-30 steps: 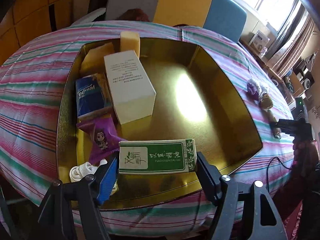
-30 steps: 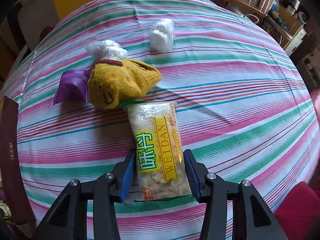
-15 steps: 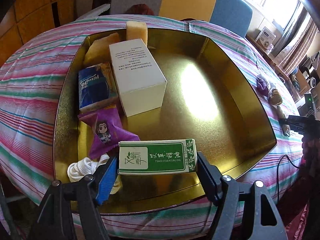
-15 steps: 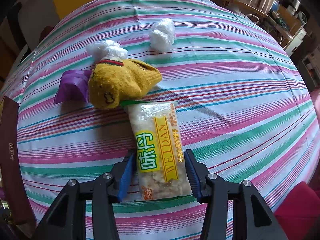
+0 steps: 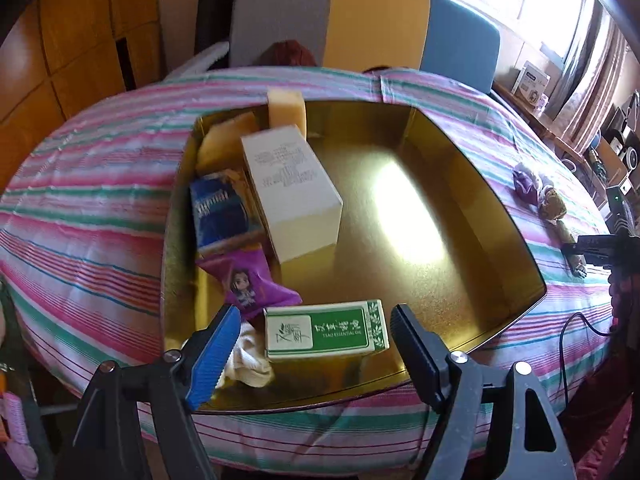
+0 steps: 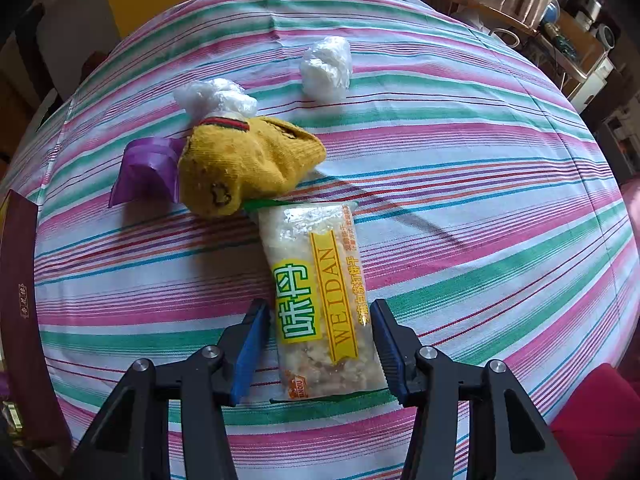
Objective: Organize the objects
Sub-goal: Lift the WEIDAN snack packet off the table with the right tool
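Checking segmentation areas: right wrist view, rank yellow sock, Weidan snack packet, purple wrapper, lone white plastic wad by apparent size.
1. Weidan snack packet, though nearest the camera, so inflated
2. yellow sock, close behind
3. purple wrapper
4. white plastic wad, farthest away

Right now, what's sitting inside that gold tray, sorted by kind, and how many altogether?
Cardboard boxes: 2, the white box and the green box
Yellow sponges: 2
Soft packets: 2, the blue tissue pack and the purple packet
White cord: 1
Total: 7
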### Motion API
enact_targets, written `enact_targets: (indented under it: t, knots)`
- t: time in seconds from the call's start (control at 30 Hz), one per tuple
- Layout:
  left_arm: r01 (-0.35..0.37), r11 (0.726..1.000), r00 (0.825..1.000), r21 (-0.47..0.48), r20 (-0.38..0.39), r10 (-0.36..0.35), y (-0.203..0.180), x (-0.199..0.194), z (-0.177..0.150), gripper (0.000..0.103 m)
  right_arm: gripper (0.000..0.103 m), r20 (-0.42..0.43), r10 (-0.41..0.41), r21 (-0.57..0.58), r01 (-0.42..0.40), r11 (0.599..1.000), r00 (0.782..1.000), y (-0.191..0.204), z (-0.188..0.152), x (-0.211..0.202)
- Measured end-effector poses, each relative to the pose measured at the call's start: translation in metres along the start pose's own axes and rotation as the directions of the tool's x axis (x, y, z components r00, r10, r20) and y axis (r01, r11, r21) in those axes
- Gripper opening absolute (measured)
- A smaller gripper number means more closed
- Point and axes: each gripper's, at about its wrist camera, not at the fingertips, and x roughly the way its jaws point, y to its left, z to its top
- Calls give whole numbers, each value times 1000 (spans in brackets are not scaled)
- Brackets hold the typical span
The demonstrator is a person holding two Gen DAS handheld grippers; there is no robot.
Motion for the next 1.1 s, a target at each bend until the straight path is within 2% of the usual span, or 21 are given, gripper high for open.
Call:
enact_targets:
  t: [0.23,0.43,0.57,0.77,0.9,1.1]
  knots:
    - [-19,1000,998,14,53,18,0,-14,4,79,53,1,-8,-5,8,1000,1000,8,-2,-3]
    - [-19,1000,999,7,44,18,2,-14,3,79,53,1,-7,-4,7,1000,1000,11,-3,-5]
    - [9,1000,999,-4,39,-9,2,-13,1,78,52,1,-8,-5,8,1000,1000,10,-2,-4]
    - [7,1000,999,-30,42,-5,6,-13,1,78,46,5,-5,-12,5,1000,1000,14,0,-7]
    - [-2,999,999,-50,34,4,11,-13,0,75,44,6,-5,-17,5,1000,1000,5,-3,-14]
    - [11,998,1000,-58,18,-10,15,-12,-2,70,42,11,-7,-25,8,1000,1000,-9,-3,-1]
